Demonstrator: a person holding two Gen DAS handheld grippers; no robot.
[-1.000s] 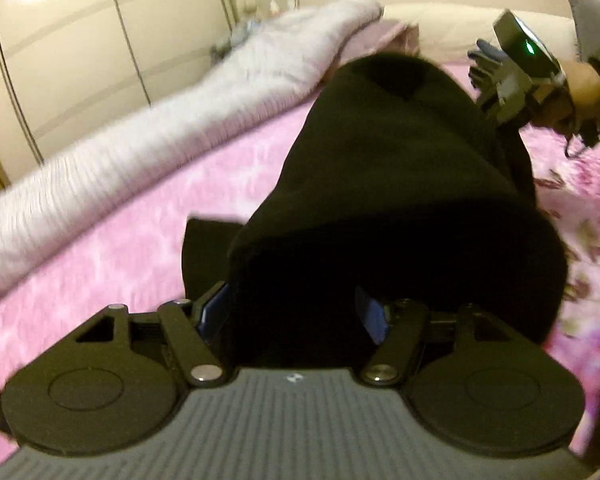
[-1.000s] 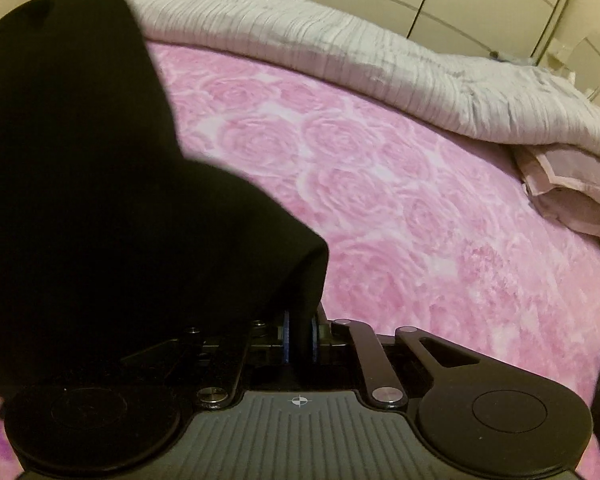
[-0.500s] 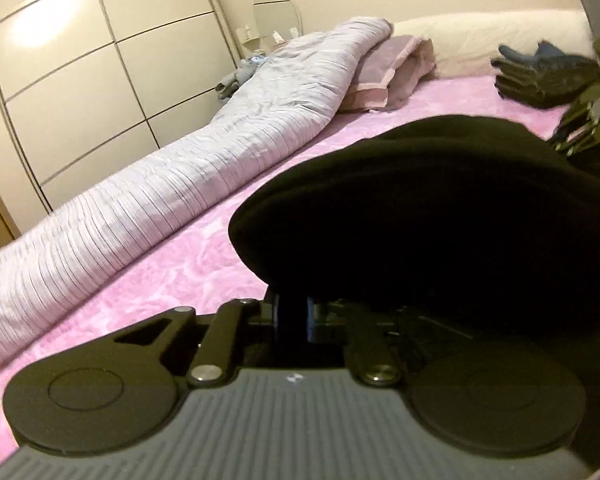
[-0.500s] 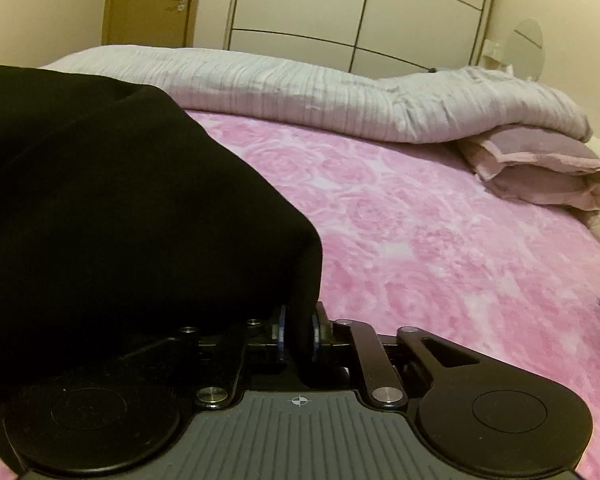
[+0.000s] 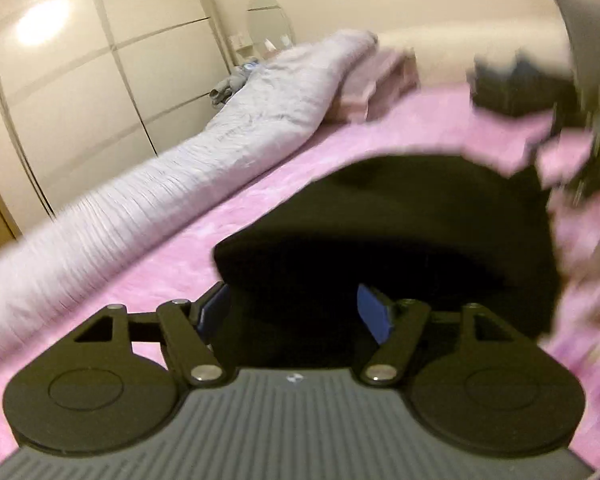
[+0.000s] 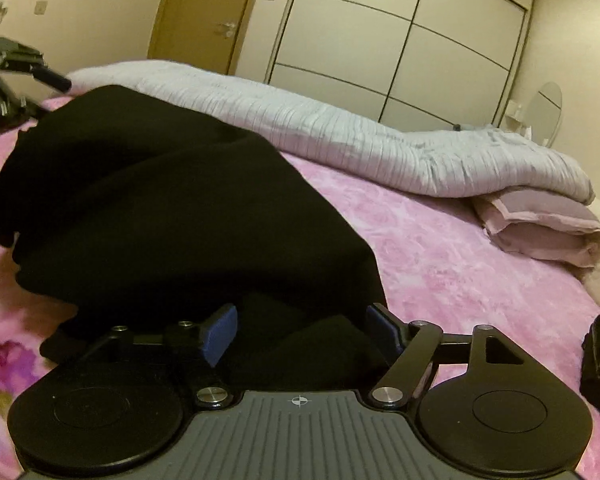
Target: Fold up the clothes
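Note:
A black garment point(image 5: 400, 232) lies bunched on the pink floral bedspread point(image 5: 260, 200); it also shows in the right wrist view point(image 6: 172, 216). My left gripper point(image 5: 296, 312) is open, its blue pads point(image 5: 214, 312) either side of the garment's near edge. My right gripper point(image 6: 302, 330) is open too, its blue pads point(image 6: 220, 330) astride the cloth's near edge. The right gripper shows blurred at the far right of the left wrist view point(image 5: 592, 152). The left gripper shows at the far left of the right wrist view point(image 6: 8, 80).
A rolled grey duvet point(image 6: 340, 136) runs along the far side of the bed, with a pink pillow point(image 6: 548, 224) at its end. Dark folded clothes point(image 5: 512, 88) lie near the head of the bed. White wardrobe doors point(image 6: 400, 40) stand behind.
Both grippers were shut on the black garment and held it up; now both have opened and the garment lies lower, on the bed.

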